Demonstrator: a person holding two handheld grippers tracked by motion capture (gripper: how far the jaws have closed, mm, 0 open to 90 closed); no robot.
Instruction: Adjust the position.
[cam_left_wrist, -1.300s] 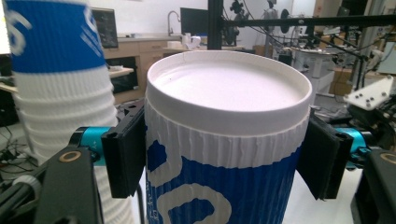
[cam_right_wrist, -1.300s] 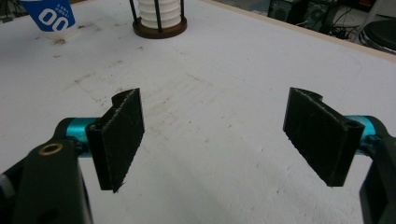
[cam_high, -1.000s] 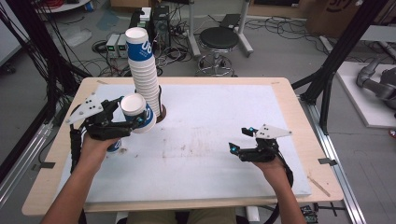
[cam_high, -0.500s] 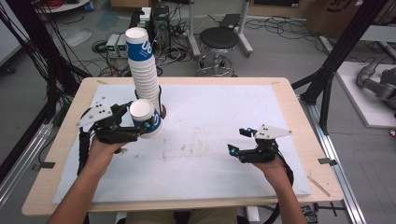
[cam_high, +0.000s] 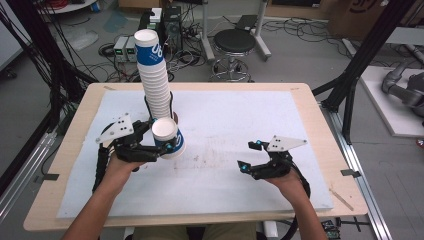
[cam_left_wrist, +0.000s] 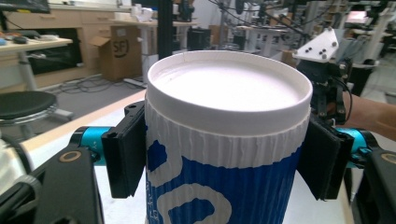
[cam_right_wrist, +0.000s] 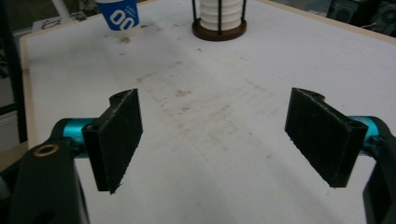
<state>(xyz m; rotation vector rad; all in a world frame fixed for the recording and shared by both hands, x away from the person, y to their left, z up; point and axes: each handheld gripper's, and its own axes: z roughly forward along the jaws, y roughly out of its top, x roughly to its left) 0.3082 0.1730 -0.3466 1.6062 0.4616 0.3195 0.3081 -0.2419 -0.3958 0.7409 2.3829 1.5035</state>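
A white paper cup with blue print (cam_high: 169, 140) is tilted above the mat, and my left gripper (cam_high: 164, 138) is shut on it. In the left gripper view the black pads (cam_left_wrist: 124, 157) press on both sides of the cup (cam_left_wrist: 229, 140) just below its rim. Behind it a tall stack of the same cups (cam_high: 152, 75) stands in a round wire holder (cam_right_wrist: 218, 27). My right gripper (cam_high: 248, 156) hovers at the near right of the mat. Its jaws have just been opening, and the right gripper (cam_right_wrist: 224, 140) has only bare mat between them.
A white mat (cam_high: 235, 125) covers most of the wooden table (cam_high: 320, 125). A black stool (cam_high: 235, 42), cables and boxes lie on the floor beyond the far edge. Black frame legs (cam_high: 350, 85) stand at the table's right.
My left gripper has carried the cup to the right and lower, from beside the stack toward the middle of the mat. The right hand has stayed in place.
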